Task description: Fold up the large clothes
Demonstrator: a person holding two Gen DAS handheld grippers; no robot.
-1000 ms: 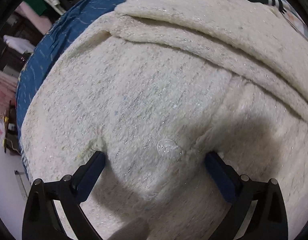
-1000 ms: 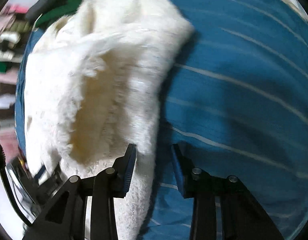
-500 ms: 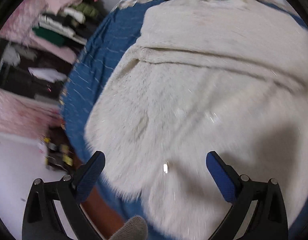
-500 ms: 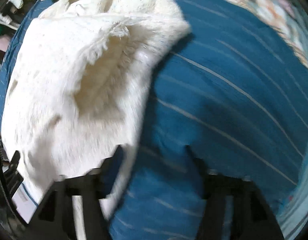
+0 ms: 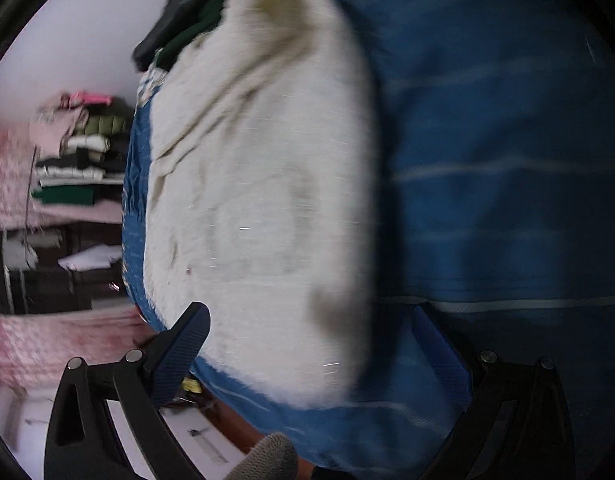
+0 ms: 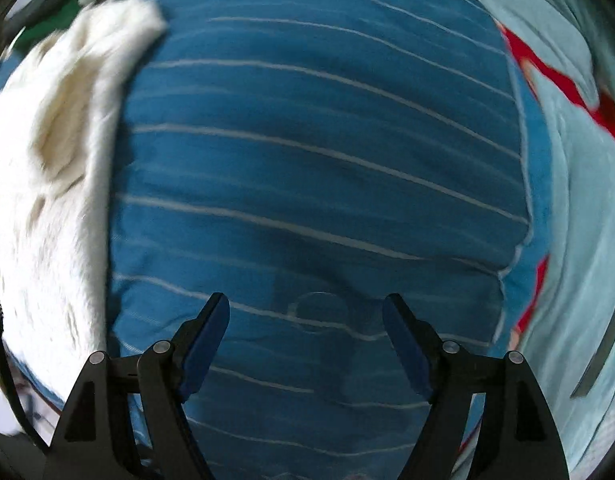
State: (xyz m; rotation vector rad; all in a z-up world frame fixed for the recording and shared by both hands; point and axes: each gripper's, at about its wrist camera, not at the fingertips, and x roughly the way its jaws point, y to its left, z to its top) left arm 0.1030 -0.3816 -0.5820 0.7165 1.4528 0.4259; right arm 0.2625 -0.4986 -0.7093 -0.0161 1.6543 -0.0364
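Observation:
A fluffy cream-white garment (image 5: pixel 259 200) lies folded on a blue striped bedspread (image 5: pixel 499 168). In the left wrist view it fills the middle, with its near edge just ahead of the fingertips. My left gripper (image 5: pixel 311 320) hovers above that edge, open, nothing between its blue pads. In the right wrist view the white garment (image 6: pixel 55 176) sits at the far left, apart from the gripper. My right gripper (image 6: pixel 306 312) points down over the bare blue bedspread (image 6: pixel 315 152); its jaws are opening and hold nothing.
Dark green and black clothes (image 5: pixel 187 20) lie beyond the garment. Shelves with stacked folded clothes (image 5: pixel 79 152) stand left of the bed. A light blue cover with red patches (image 6: pixel 579 152) lies to the right. The bed's near edge (image 5: pixel 243 400) drops to a pale floor.
The left gripper has pulled back off the garment and rolled, so the bed's edge and shelves now show. The right gripper let go of the garment's edge, opened and moved right over bare bedspread.

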